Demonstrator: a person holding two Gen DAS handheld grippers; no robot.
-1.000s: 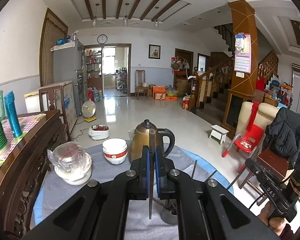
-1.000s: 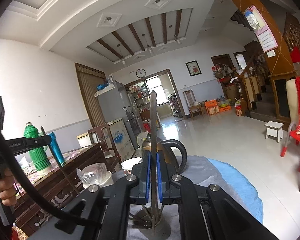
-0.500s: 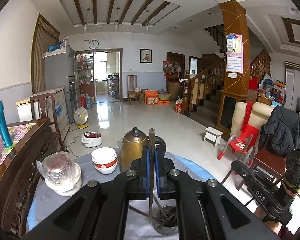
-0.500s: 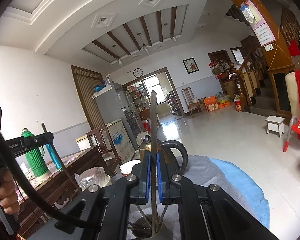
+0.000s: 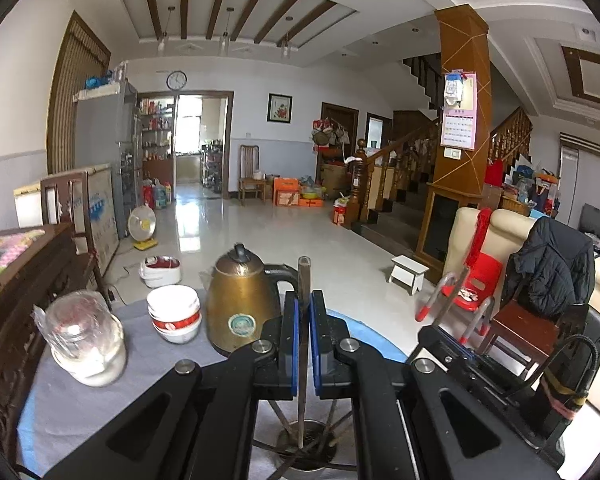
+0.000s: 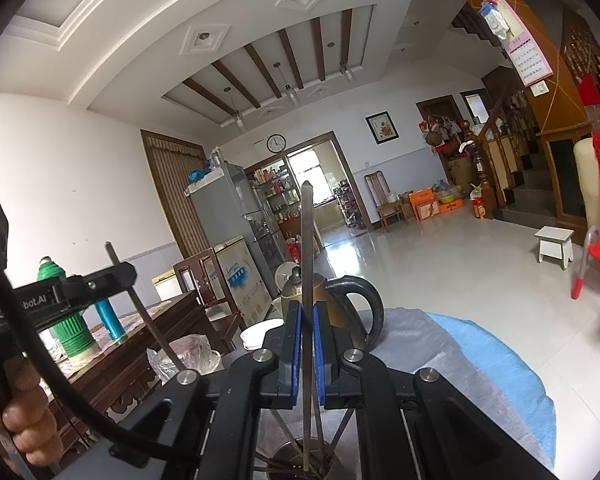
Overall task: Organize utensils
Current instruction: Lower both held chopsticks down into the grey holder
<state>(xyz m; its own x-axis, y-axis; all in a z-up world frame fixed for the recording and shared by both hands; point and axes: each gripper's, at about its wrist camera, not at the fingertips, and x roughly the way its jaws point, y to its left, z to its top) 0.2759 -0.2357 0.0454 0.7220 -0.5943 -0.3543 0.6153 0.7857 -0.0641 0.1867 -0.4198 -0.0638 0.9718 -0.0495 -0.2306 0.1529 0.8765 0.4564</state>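
While its blue pads clamp a flat metal utensil [image 5: 303, 320] upright, the left gripper [image 5: 304, 344] holds the lower tip inside a round metal holder [image 5: 306, 450] on the cloth-covered bench [image 5: 80, 404]. The right gripper [image 6: 307, 354] is likewise closed on a second metal utensil [image 6: 307, 264], its lower end in the same holder, among other leaning utensils. Beyond stand a brass kettle [image 5: 240, 304], stacked bowls [image 5: 175, 314] and a glass jar [image 5: 85, 340].
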